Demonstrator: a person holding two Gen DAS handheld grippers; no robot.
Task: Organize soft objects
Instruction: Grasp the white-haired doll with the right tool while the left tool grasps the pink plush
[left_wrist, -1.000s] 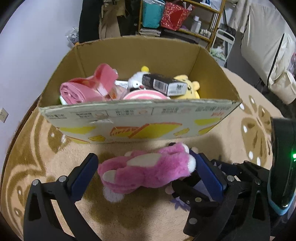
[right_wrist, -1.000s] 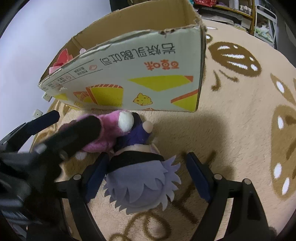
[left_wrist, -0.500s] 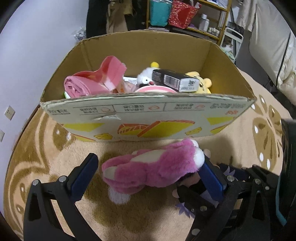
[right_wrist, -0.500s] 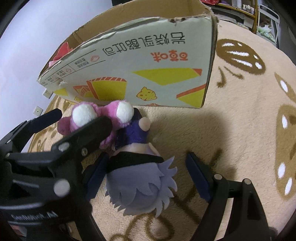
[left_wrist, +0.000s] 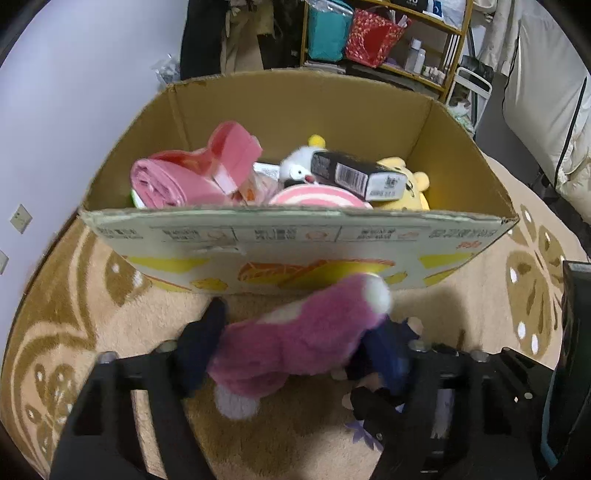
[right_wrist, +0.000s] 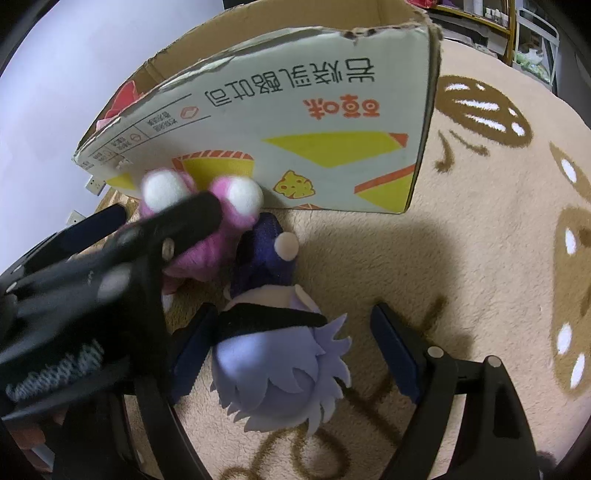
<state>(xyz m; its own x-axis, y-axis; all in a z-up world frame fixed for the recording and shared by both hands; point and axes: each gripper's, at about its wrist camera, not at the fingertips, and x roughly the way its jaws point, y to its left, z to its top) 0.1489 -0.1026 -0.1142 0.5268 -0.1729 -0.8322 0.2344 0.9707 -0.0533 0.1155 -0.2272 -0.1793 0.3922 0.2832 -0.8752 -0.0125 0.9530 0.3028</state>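
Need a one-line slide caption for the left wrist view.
Left gripper, jaws just closing, clamps a pink plush on the rug before a toy-filled cardboard box.

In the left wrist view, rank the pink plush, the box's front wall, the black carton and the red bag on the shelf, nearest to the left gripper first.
1. Pink plush, between the left gripper's fingers.
2. Front wall of the box, just beyond the plush.
3. Black carton, inside the box, right of centre.
4. Red bag, on the shelf behind the box.
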